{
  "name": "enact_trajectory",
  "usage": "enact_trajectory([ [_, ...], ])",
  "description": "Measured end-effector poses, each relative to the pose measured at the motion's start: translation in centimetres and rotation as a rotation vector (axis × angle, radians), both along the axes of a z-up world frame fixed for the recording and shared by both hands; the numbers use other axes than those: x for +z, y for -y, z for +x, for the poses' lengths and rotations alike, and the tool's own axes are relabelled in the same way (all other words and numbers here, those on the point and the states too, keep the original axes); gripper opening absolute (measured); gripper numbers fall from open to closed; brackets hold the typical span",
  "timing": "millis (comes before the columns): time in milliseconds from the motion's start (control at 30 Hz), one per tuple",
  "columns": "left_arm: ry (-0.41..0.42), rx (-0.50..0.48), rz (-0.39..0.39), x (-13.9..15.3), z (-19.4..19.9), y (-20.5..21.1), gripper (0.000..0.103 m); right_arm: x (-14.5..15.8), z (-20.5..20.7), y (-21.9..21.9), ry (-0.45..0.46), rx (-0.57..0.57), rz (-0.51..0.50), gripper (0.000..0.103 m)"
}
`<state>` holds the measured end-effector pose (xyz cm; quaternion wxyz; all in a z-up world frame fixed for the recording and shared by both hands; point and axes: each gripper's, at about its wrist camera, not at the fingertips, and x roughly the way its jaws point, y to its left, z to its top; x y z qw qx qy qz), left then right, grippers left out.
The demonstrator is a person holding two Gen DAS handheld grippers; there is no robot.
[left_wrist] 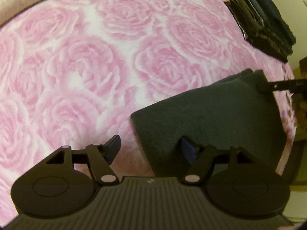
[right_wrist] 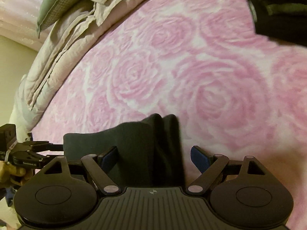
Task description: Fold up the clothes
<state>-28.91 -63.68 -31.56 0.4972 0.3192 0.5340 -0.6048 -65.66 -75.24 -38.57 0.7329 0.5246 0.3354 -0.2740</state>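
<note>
Left gripper (left_wrist: pixel 149 149): jaws apart, nothing pinched between the pads. It points steeply down at the near left corner of a folded dark grey cloth (left_wrist: pixel 207 115). Its right pad sits over the cloth's near edge; the left pad hangs over bare bedspread. Whether the right pad touches the fabric cannot be told.

Right gripper (right_wrist: pixel 153 159): jaws wide apart, no pad pressing on anything. The right end of the same cloth (right_wrist: pixel 134 143) lies between and below the fingers, with two rolled fold edges showing at its far right side. The left pad overlaps the cloth in the picture; the right pad is over the bedspread, just beside the cloth's edge.

Cloth: lies flat on a pink rose-patterned bedspread (left_wrist: pixel 96 57), folded to a compact rectangle, near the front edge of the bed.

Cross-view: in the left wrist view one finger of the right gripper reaches in from the right and overlaps the far right corner of the cloth. In the right wrist view the left gripper is at the left edge, held by a hand (right_wrist: pixel 13 172).

Other items: a stack of dark folded clothes (left_wrist: pixel 266 19) sits on the bedspread well beyond the cloth. Crumpled beige bedding (right_wrist: pixel 63 44) and a green pillow (right_wrist: pixel 55 2) lie along the far side of the bed.
</note>
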Motion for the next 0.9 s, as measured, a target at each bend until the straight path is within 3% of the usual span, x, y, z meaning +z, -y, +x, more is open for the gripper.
enact_trajectory([
  [267, -0.108, 0.016, 0.003, -0.8, 0.8, 0.1, 0.067, -1.2, 1.5, 1.3, 0.034, 0.061, 0.015, 0.084],
  [300, -0.116, 0.015, 0.005, -1.0, 0.8, 0.3, 0.066, -1.2, 1.5, 1.4, 0.024, 0.048, 0.023, 0.068],
  [400, -0.123, -0.009, 0.001, -0.9, 0.6, 1.0, 0.060, -1.3, 0.9, 1.5, 0.034, -0.008, 0.068, 0.046],
  [467, -0.107, -0.043, -0.005, -0.6, 0.2, 1.8, 0.057, -1.0, 0.1, 1.0, 0.057, -0.058, 0.079, 0.041],
  [633, -0.032, -0.156, -0.056, 0.8, -2.8, 5.7, 0.056, 0.8, -4.4, -2.6, 0.102, -0.322, 0.068, 0.038],
  [767, -0.008, -0.288, -0.128, 1.9, -8.1, 9.9, 0.050, 2.1, -9.5, -8.6, 0.088, -0.573, 0.072, 0.038],
  [900, 0.012, -0.468, -0.190, 3.4, -15.0, 11.5, 0.050, 2.9, -12.8, -15.7, 0.081, -0.800, 0.108, 0.038],
])
